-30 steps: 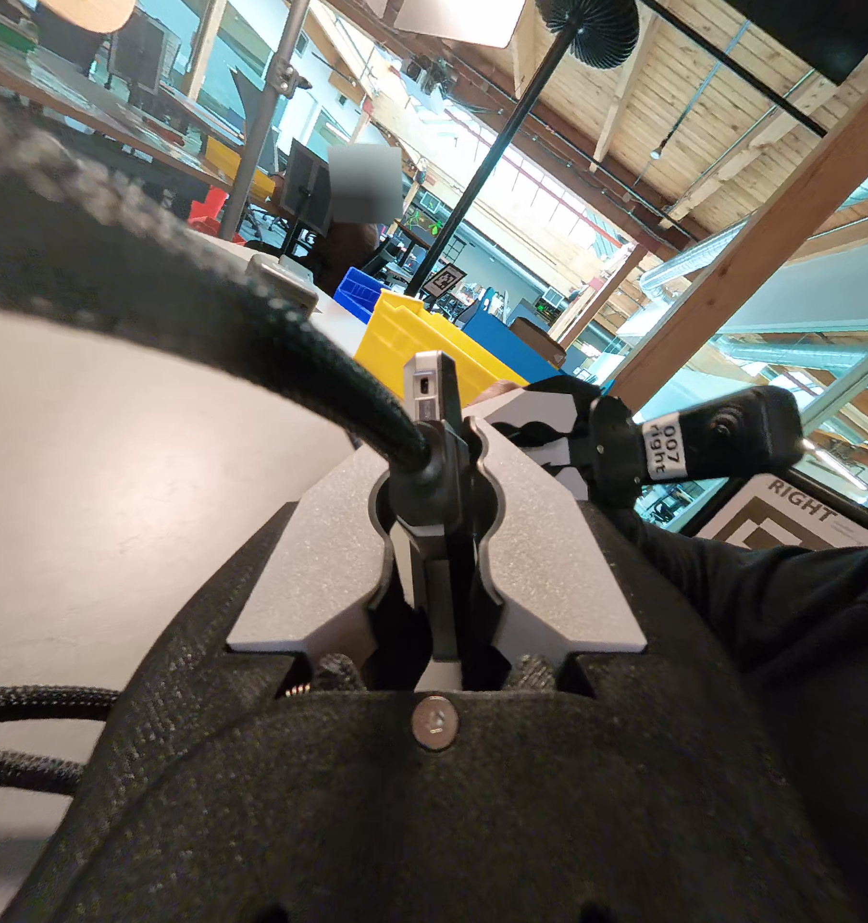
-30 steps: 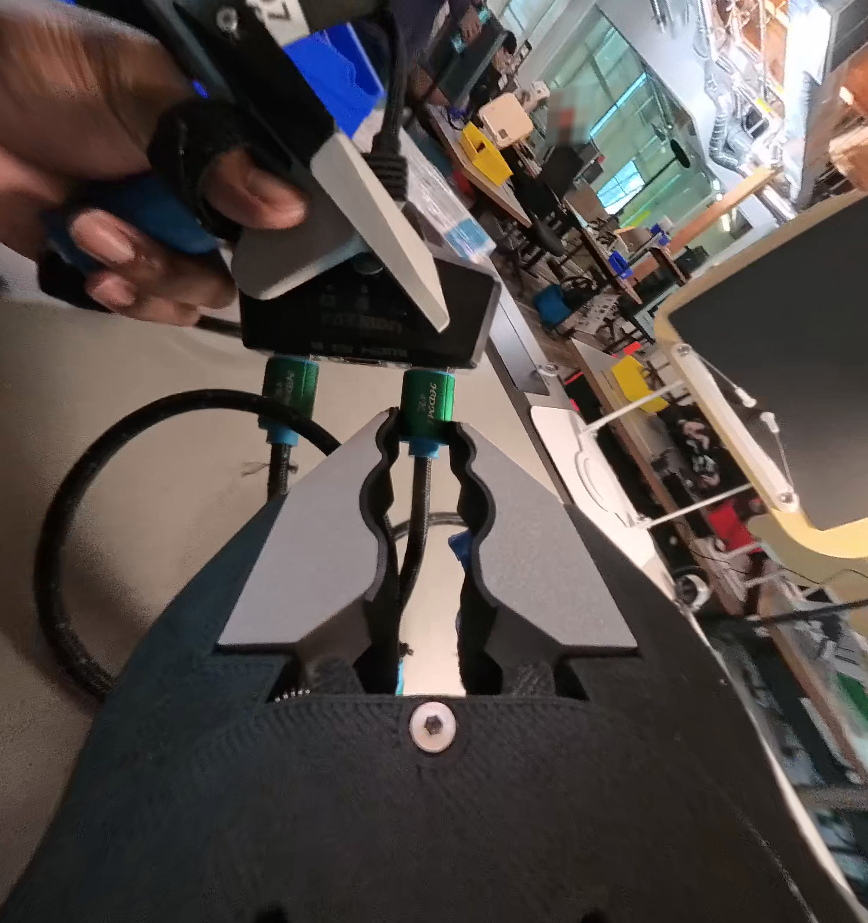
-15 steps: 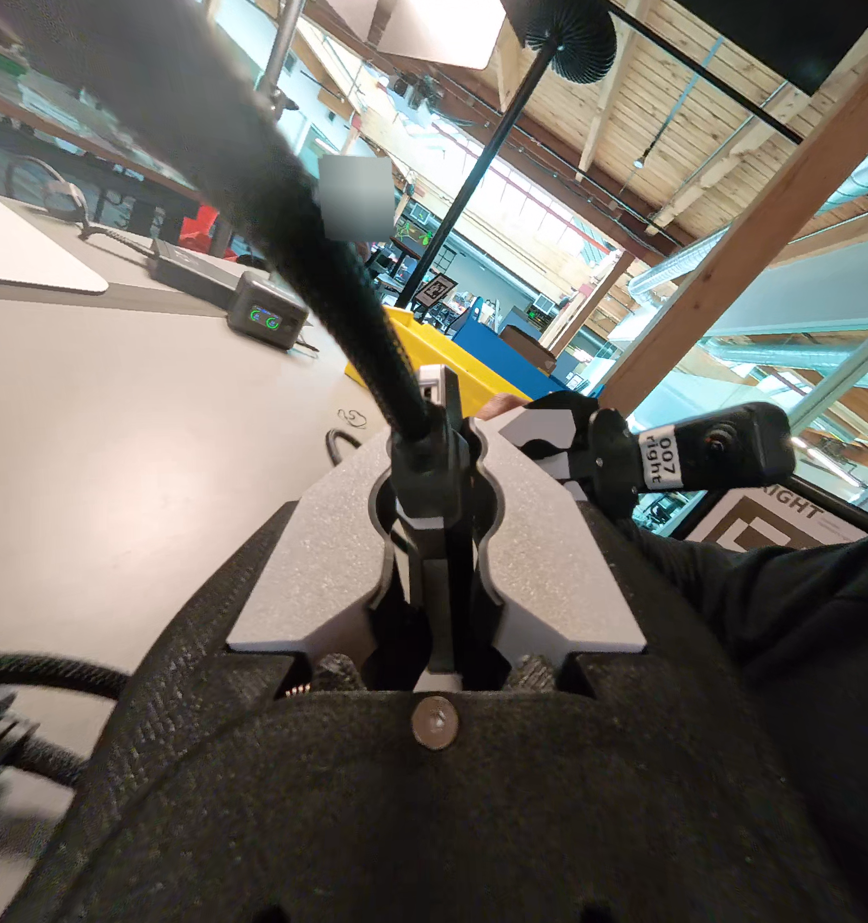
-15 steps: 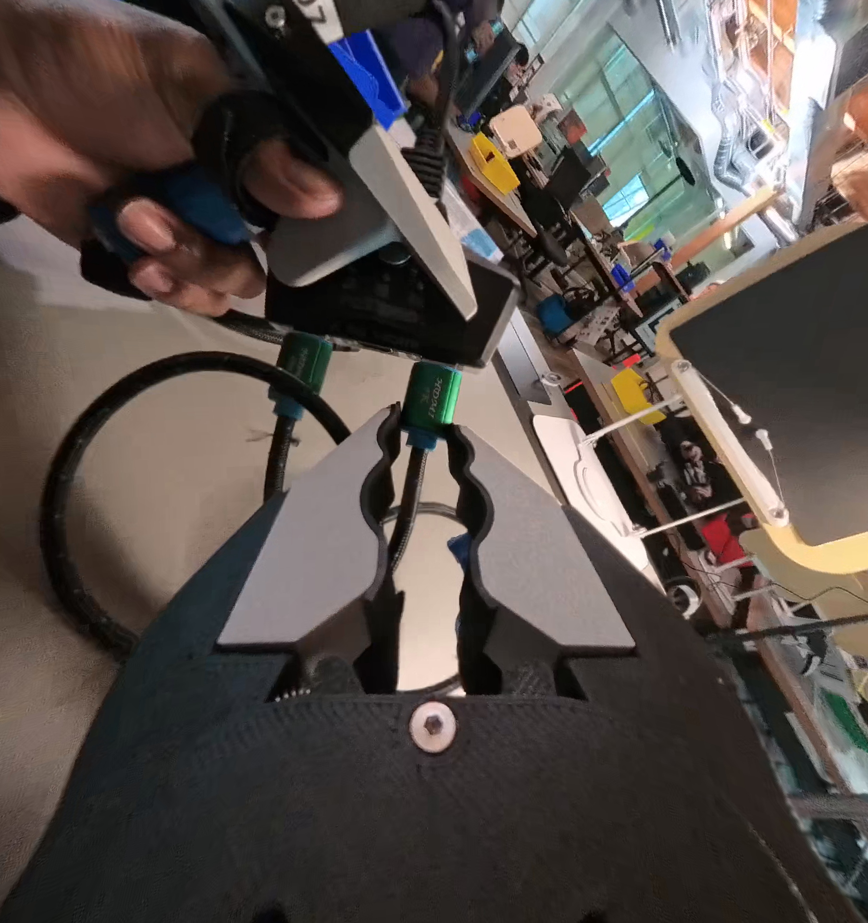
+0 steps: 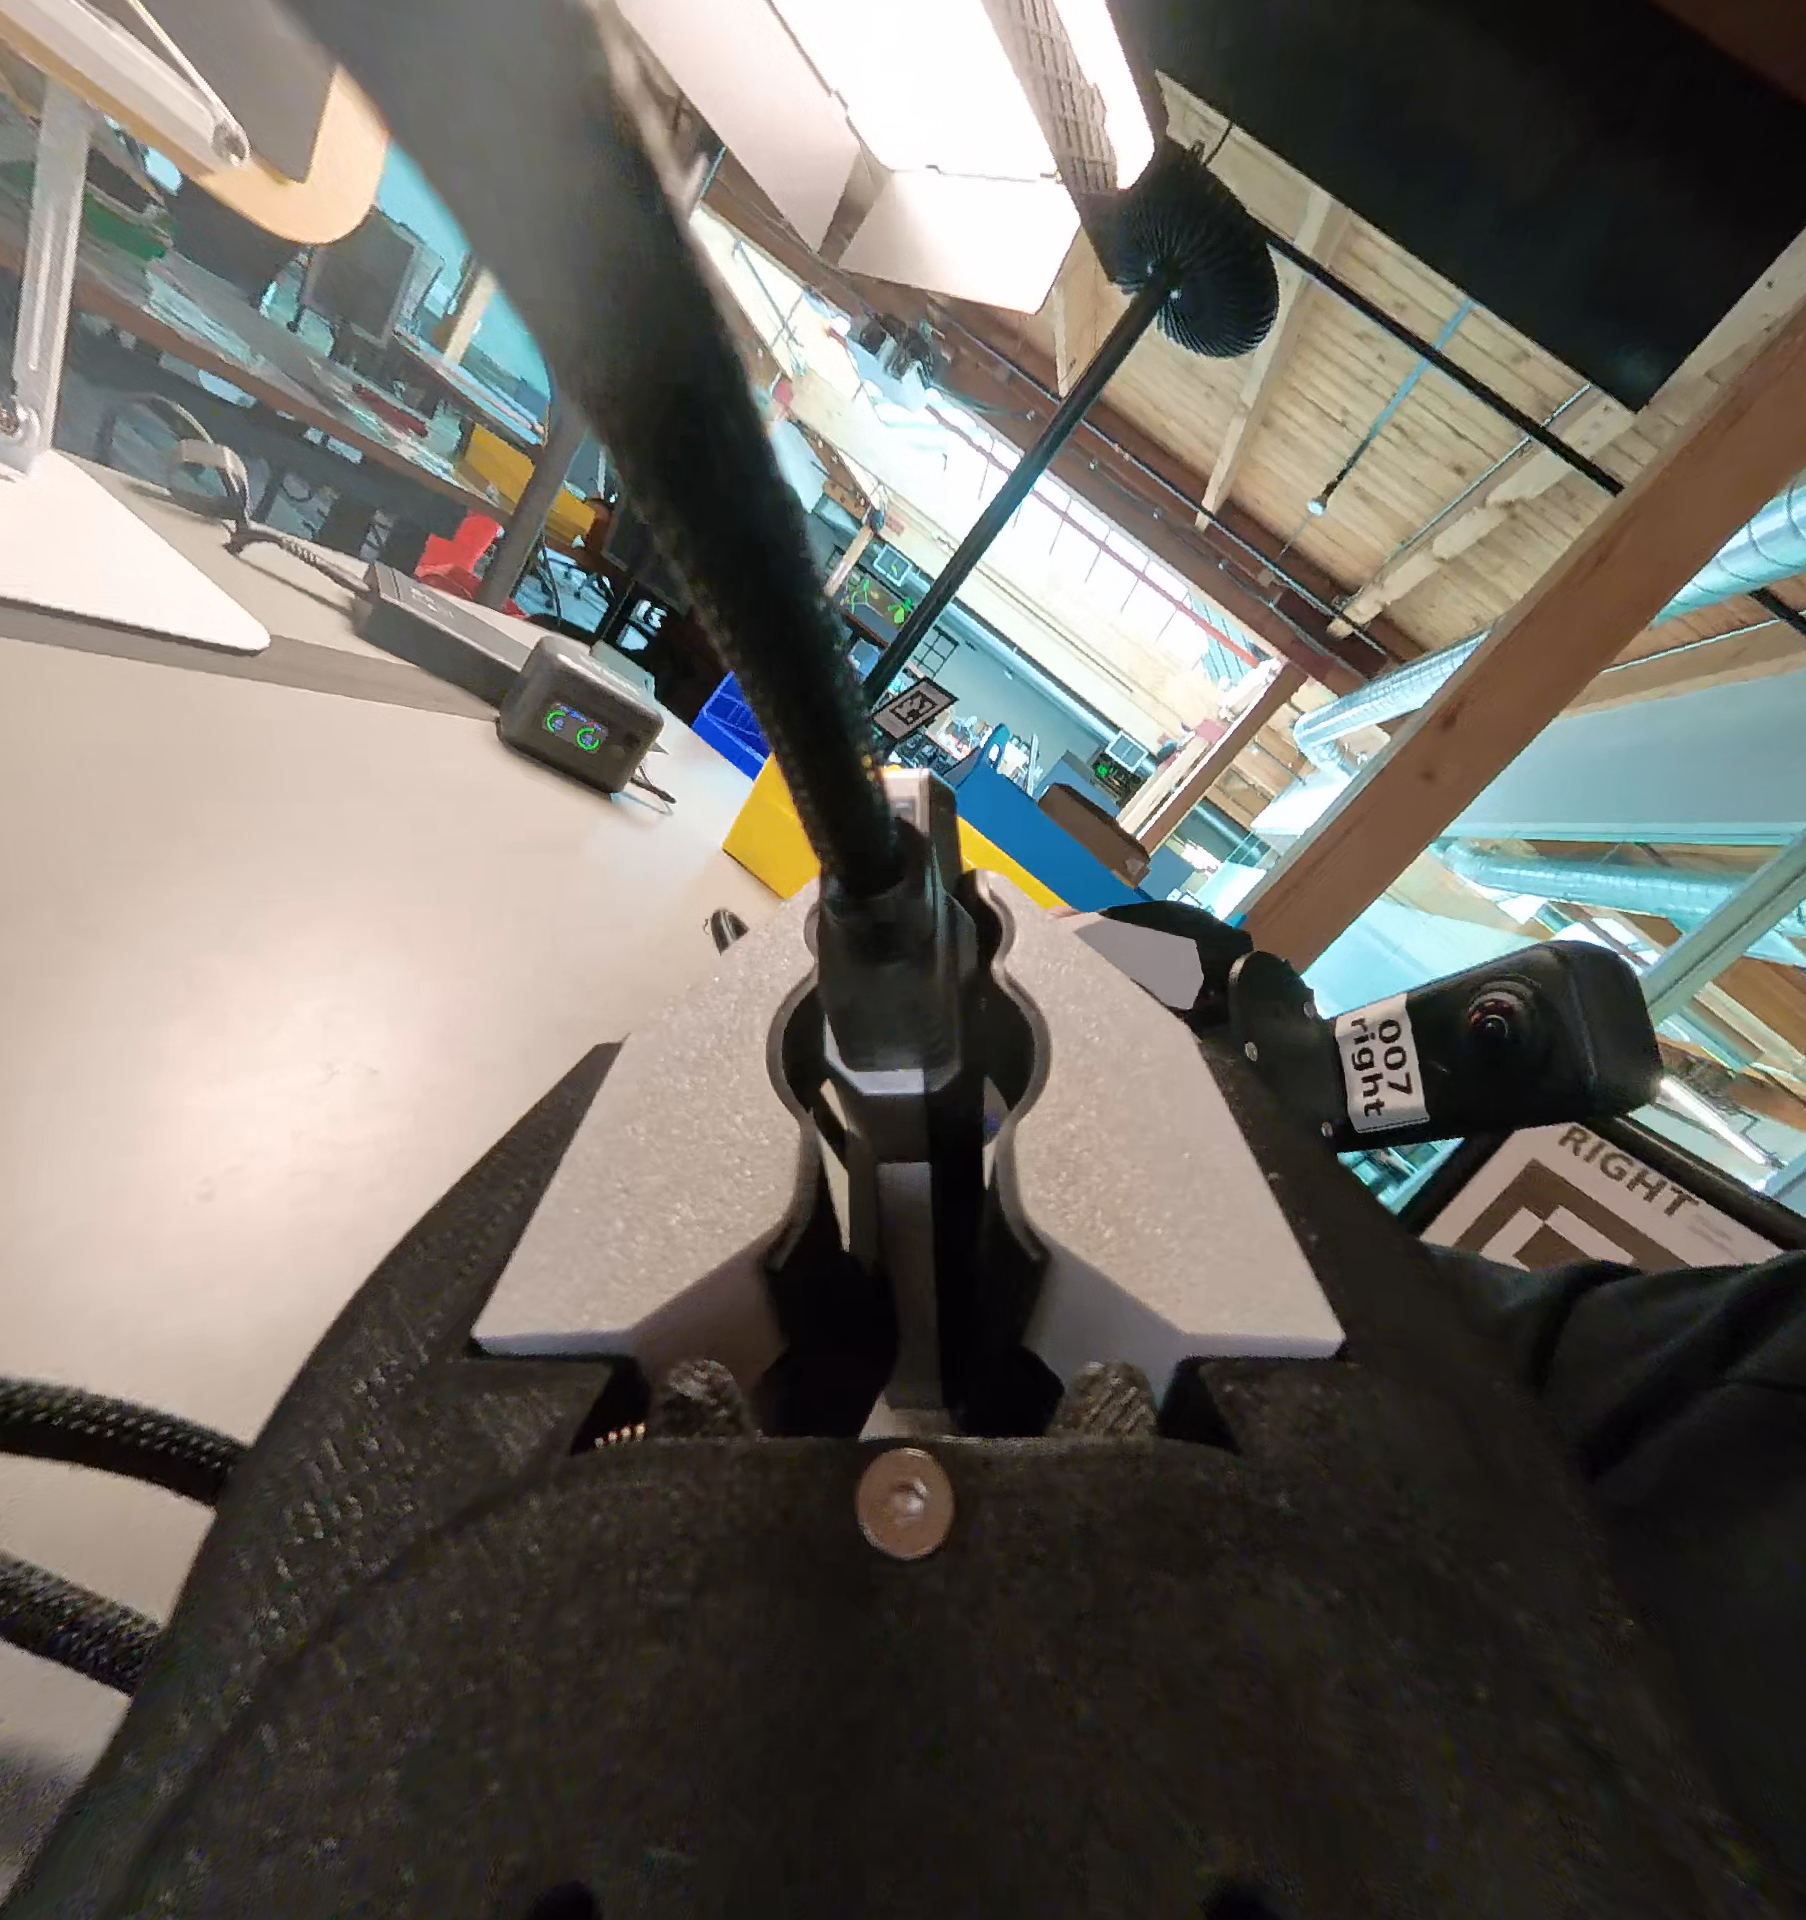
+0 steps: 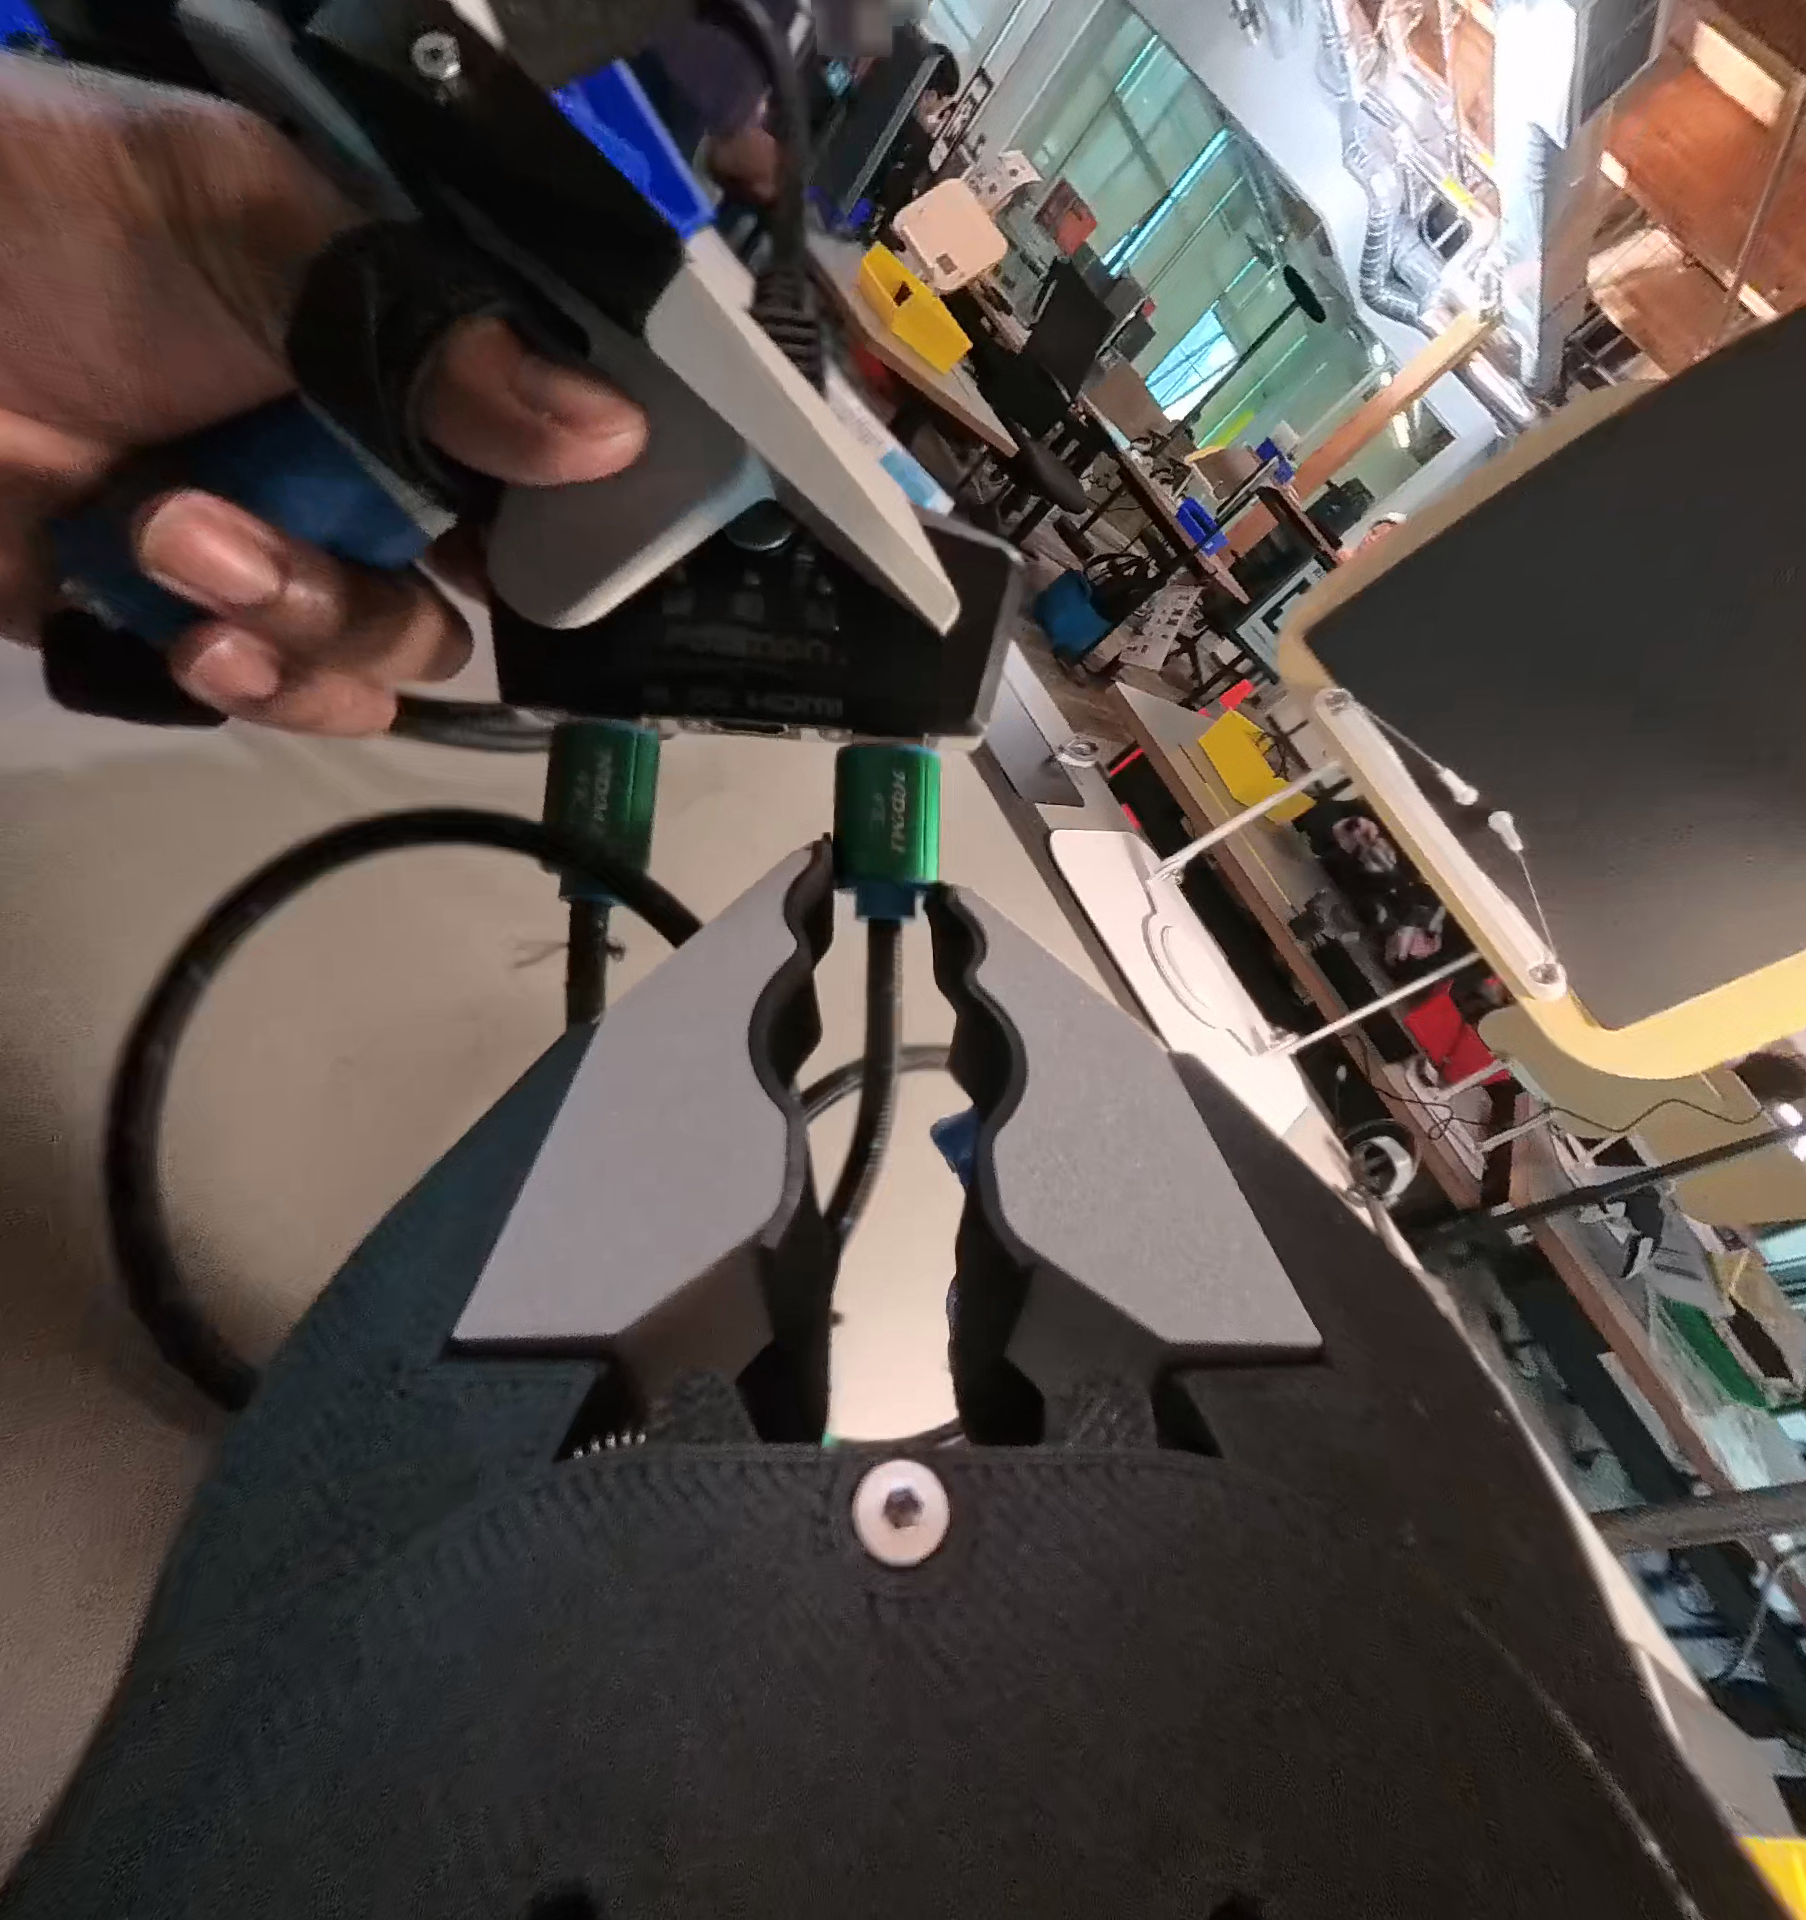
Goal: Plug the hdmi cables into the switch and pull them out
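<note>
Two green plugs (image 6: 886, 816) in switch (image 6: 774, 649) | left gripper (image 5: 904, 997) clamps switch | right gripper (image 6: 878, 894) apart, straddling cable (image 6: 878, 1039)

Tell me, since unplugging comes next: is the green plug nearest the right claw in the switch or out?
In. The green plug butts against the switch edge, no connector metal showing, right claw open just below it.

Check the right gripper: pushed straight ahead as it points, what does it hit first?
Likely the green HDMI plug just off the right gripper tips, seated in the switch; depth is uncertain.
</note>
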